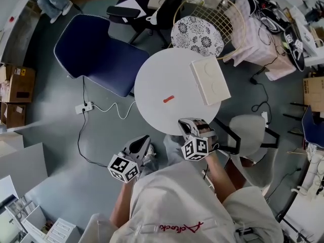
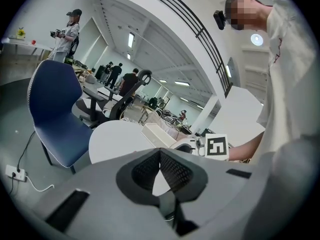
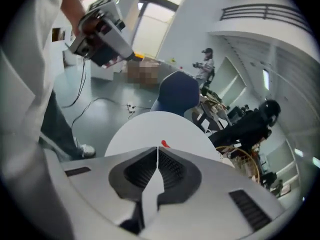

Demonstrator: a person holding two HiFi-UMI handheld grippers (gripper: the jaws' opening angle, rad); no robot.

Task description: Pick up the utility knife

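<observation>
The utility knife (image 1: 168,99), small and orange-red, lies near the middle of the round white table (image 1: 152,80). In the right gripper view the knife (image 3: 164,144) shows just beyond the jaw tips. My right gripper (image 1: 188,123) hangs over the table's near edge, short of the knife, jaws shut and empty. My left gripper (image 1: 143,142) is off the table to the near left, above the floor, also shut with nothing in it. In the left gripper view my left gripper (image 2: 160,152) faces the table (image 2: 115,139) and the right gripper's marker cube (image 2: 216,147).
A flat white box (image 1: 209,81) lies on the table's right side. A blue chair (image 1: 98,54) stands at the far left, and a power strip with its cable (image 1: 83,107) lies on the floor. A white stool (image 1: 250,130) is on the right, with a wire basket (image 1: 223,14) behind the table.
</observation>
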